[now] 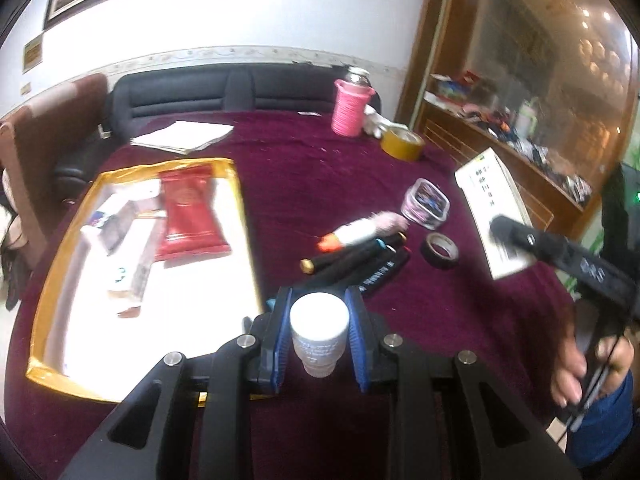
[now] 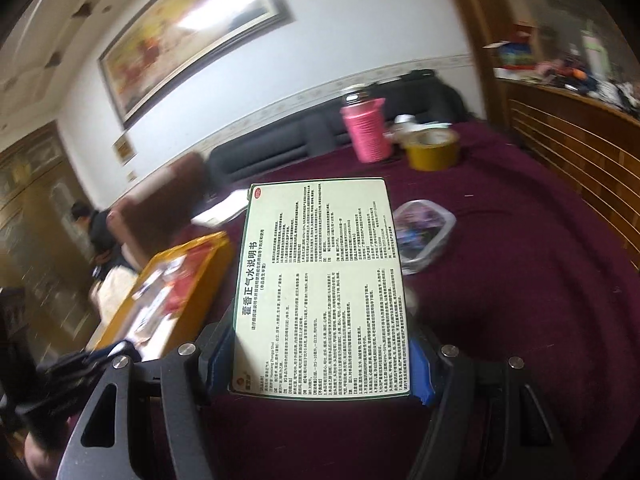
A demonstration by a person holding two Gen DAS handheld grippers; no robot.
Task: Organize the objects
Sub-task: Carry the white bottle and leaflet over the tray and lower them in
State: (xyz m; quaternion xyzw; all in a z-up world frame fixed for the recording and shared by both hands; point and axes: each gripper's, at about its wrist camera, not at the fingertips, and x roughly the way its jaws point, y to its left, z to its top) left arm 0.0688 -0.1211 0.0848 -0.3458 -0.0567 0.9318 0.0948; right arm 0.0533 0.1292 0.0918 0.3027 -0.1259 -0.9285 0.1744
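Your left gripper (image 1: 319, 330) is clamping a white-capped bottle (image 1: 319, 332); the gold-rimmed tray (image 1: 240, 184) is lying just left. Your right gripper (image 2: 320, 360) is gripping the medicine box (image 2: 322, 280).

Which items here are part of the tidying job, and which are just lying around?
Job: white bottle in left gripper; medicine box in right gripper; gold tray; markers; black tape.
Lying about: pink flask; papers.
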